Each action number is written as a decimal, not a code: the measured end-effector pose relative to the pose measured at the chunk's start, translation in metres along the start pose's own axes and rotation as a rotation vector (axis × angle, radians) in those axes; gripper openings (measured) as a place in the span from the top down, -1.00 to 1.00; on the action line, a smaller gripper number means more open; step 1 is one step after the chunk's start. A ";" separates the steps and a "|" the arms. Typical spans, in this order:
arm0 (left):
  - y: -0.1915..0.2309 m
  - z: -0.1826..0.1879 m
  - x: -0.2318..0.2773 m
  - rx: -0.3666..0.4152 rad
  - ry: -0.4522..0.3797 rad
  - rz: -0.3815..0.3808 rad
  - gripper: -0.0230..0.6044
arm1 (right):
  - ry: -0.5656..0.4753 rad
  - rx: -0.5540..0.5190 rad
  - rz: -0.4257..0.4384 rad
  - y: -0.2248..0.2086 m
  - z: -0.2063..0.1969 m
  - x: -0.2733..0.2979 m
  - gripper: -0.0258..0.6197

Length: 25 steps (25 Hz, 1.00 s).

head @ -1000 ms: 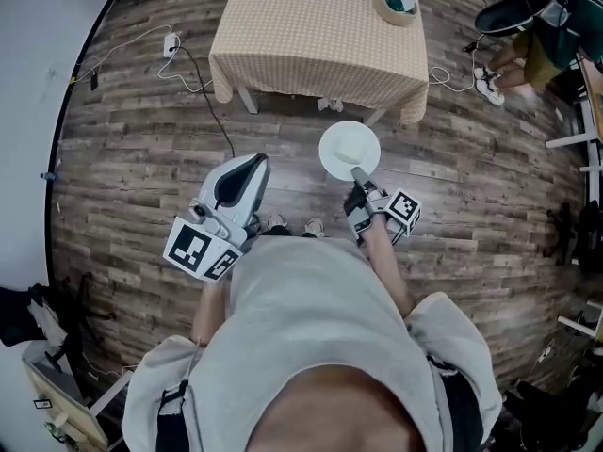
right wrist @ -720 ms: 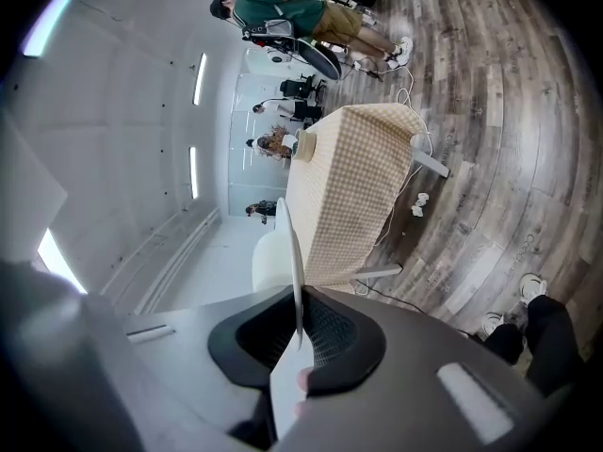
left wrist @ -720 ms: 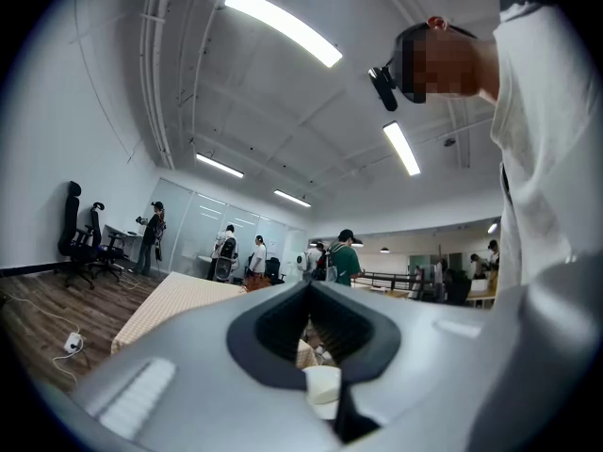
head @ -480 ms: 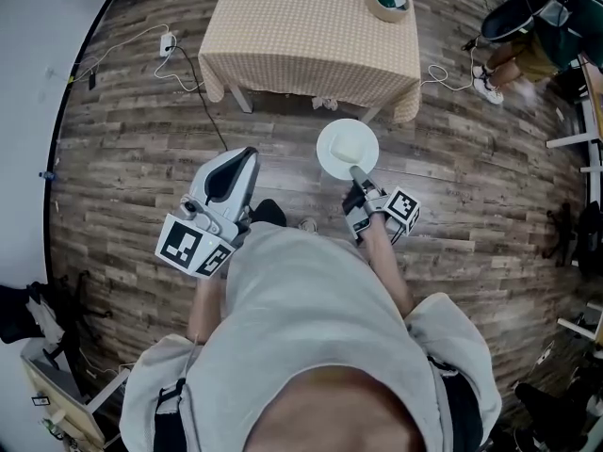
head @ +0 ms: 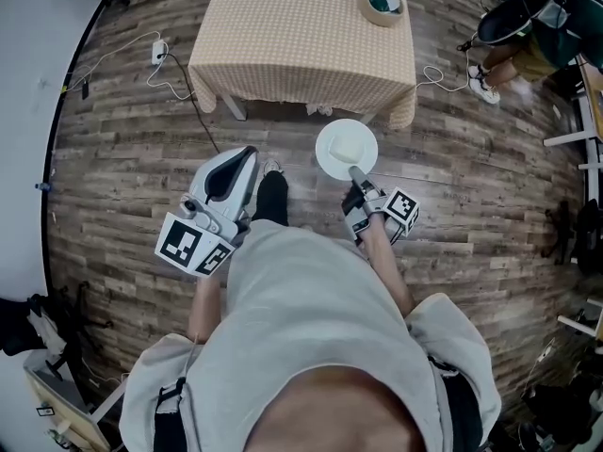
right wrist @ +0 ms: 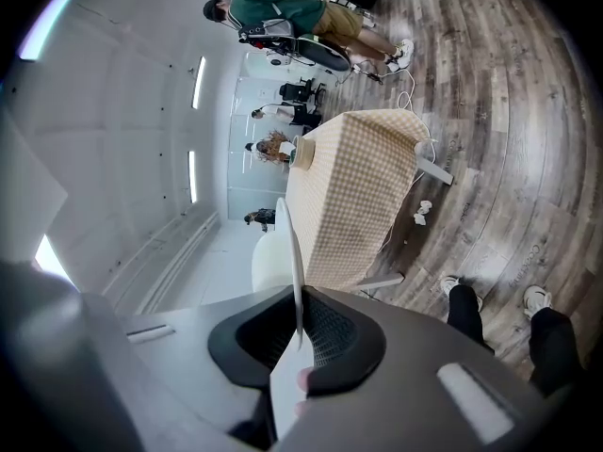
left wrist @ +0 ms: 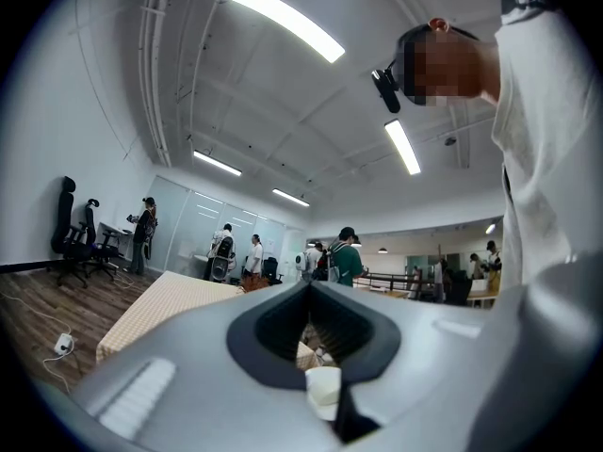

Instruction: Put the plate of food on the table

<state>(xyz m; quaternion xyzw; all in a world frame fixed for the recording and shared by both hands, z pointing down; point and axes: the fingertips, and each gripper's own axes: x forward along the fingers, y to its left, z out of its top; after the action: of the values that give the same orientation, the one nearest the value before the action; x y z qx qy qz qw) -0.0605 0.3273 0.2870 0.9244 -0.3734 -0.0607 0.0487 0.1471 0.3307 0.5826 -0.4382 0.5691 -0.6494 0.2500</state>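
One white plate [head: 346,149] sits clamped in the right gripper [head: 357,171]; the left gripper [head: 243,160] is closed, empty. One checked table [head: 292,36] bears one bowl [head: 381,1].

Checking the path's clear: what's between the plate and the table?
In the head view, only wood floor separates the plate from the table; small white scraps lie by its leg.

A dark wood-plank floor [head: 122,177] is stretching beneath the right tool [head: 358,172]. Ahead of it a checkered-cloth tabletop [head: 301,36] is standing, a white power strip [head: 156,53] is lying to the tabletop's left, and ceiling strip lights [left wrist: 283,19] are glowing overhead.
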 end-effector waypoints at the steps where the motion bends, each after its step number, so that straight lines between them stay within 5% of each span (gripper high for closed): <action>1: 0.005 -0.001 0.006 -0.001 0.000 -0.003 0.90 | -0.002 -0.003 0.002 0.001 0.004 0.006 0.87; 8: 0.046 -0.007 0.045 -0.016 -0.004 -0.042 0.90 | -0.024 -0.001 -0.010 0.005 0.027 0.048 0.87; 25: 0.227 0.005 0.180 -0.068 0.046 -0.108 0.90 | -0.070 0.040 -0.055 0.066 0.093 0.228 0.88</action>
<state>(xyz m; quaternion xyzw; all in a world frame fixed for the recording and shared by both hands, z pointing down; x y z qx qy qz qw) -0.0884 0.0394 0.2989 0.9422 -0.3195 -0.0546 0.0851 0.1034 0.0792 0.5814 -0.4711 0.5347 -0.6514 0.2604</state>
